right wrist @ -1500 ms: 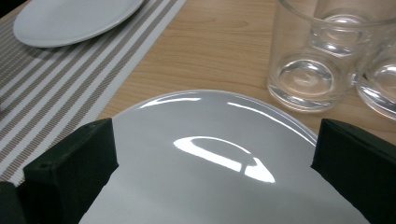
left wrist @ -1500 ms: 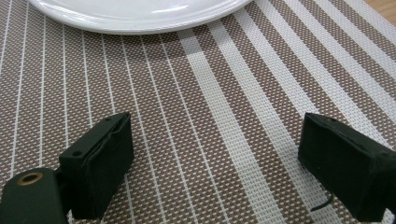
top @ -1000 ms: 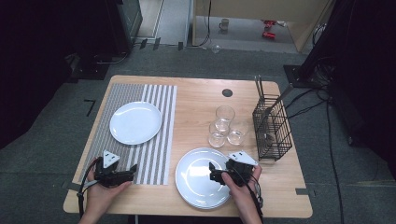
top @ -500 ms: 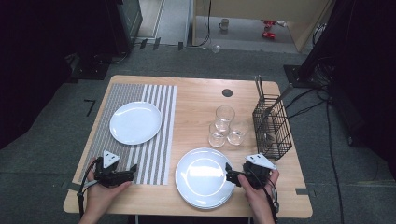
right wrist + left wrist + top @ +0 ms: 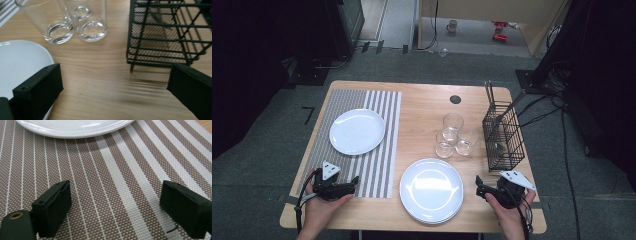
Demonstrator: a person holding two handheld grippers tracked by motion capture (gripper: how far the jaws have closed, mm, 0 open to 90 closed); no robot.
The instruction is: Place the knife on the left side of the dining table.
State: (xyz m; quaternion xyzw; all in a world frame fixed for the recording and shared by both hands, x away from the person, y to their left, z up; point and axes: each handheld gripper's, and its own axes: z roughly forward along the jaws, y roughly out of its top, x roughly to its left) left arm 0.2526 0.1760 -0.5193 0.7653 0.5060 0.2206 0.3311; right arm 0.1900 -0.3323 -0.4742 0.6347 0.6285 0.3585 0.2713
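Beside the stack of round white ceramic plates (image 5: 431, 189), just to its right, the right gripper (image 5: 482, 189) stood wide open and empty; leftward, on the striped woven placemat (image 5: 382, 150), the left gripper (image 5: 352, 183) gaped empty too.

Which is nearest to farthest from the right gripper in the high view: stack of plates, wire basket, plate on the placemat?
From the right gripper:
1. Stack of plates, just to its left.
2. Wire basket, beyond it, near the table's right edge.
3. Plate on the placemat, far left.

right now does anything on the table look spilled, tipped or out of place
Nothing stands out. The glasses stand upright and dry, the plate stack sits neatly, the single plate lies flat on the mat, and the basket is upright.
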